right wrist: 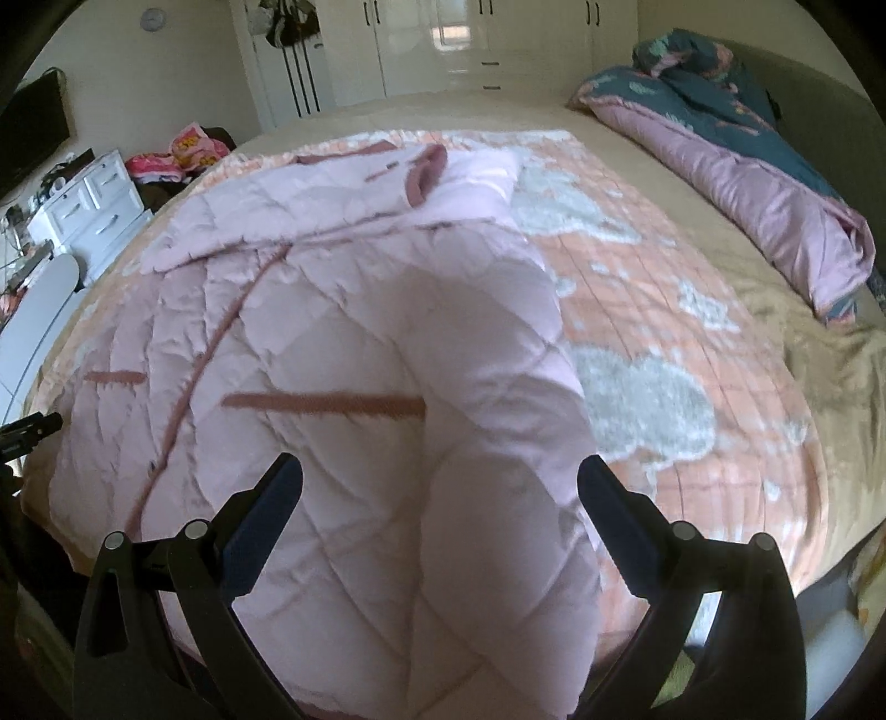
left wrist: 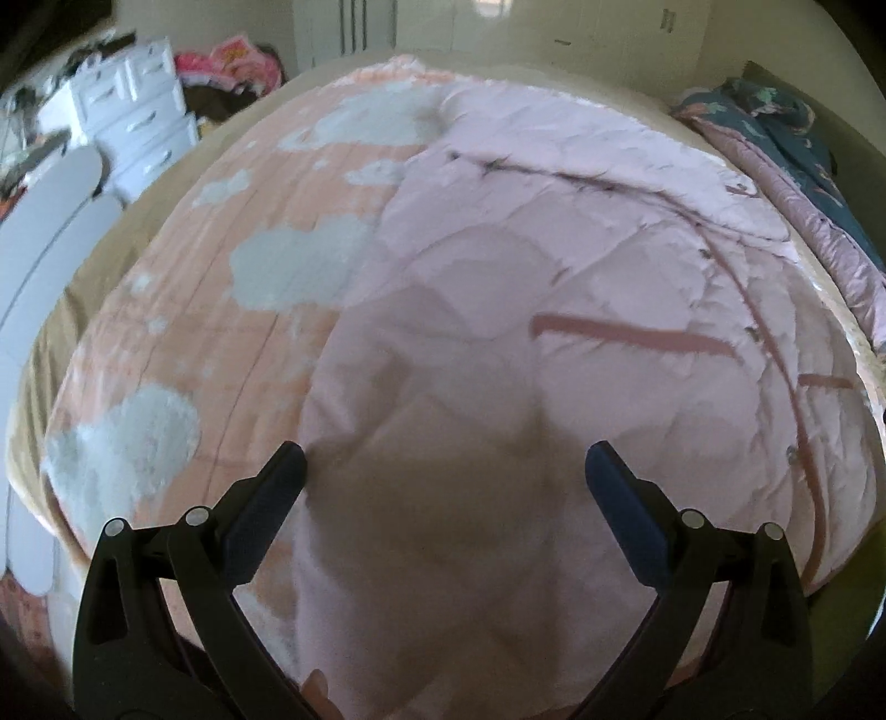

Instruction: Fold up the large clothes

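A large pale pink quilted coat (left wrist: pixel 526 310) with dark pink pocket strips lies spread on an orange blanket with grey clouds (left wrist: pixel 288 266) on the bed. It also shows in the right wrist view (right wrist: pixel 343 343), with one side folded over along its length and the collar at the far end. My left gripper (left wrist: pixel 446 465) is open and empty above the coat's near hem. My right gripper (right wrist: pixel 440 476) is open and empty above the folded near part. The tip of the left gripper (right wrist: pixel 33 426) shows at the left edge of the right wrist view.
A rolled teal and pink duvet (right wrist: pixel 747 166) lies at the far right of the bed. A white drawer chest (right wrist: pixel 88 216) and a pile of pink clothes (right wrist: pixel 183 149) stand left of the bed. White wardrobes (right wrist: pixel 470 44) line the back wall.
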### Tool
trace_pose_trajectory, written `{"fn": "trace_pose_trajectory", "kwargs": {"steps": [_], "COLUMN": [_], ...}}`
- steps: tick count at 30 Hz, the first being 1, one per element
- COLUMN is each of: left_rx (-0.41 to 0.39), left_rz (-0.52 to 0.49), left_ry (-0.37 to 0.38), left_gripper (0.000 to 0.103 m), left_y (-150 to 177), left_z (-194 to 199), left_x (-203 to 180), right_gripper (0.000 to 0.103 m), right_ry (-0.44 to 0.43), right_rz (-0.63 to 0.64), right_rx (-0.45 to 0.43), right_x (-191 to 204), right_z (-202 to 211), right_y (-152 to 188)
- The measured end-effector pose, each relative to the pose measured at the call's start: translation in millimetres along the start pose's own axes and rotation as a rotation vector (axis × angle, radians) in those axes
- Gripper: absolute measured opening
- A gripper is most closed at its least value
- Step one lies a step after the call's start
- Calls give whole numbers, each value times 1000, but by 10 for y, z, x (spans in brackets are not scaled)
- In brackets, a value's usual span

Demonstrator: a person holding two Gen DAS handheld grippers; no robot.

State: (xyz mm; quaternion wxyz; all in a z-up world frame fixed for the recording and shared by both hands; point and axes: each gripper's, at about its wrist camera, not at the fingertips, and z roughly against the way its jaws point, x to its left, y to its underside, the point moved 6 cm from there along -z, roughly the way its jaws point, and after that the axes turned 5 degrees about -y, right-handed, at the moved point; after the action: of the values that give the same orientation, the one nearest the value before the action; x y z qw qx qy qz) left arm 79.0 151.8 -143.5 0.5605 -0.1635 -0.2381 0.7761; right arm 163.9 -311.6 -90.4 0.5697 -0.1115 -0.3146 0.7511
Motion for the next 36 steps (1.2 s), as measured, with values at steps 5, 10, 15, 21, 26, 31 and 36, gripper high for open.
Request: {"fn": "trace_pose_trajectory", "kwargs": {"steps": [5,10,15,21,26,31,36], "left_rx": [61,82,87,85,86,90,96], "left_rz": [48,36,-24,-46,-63,-55,-54], "left_ry": [46,73,98,117,118,117,121], "left_gripper": [95,95,95,95,95,95,95], "left_y": [138,280,412,463,491,509,567], "left_z": [-63,-39,27,82,102,109,117], "left_x": [162,128,-87,-210,-252,-246,-215], "right_gripper": [99,99,99,99,99,99,99], "right_ry": [8,-1,-6,-56,-110,-124,-152], "right_rz": [-25,-50,-58,-76,-106,-73,-90], "right_rx": [48,76,107,154,190,226,290], "right_x": [-128,-202,-253,-258,-246,-142,-128], "right_z": [-42,-34,12,55,40,23,-74], "right_y": [196,331,491,695,835,876,1032]}}
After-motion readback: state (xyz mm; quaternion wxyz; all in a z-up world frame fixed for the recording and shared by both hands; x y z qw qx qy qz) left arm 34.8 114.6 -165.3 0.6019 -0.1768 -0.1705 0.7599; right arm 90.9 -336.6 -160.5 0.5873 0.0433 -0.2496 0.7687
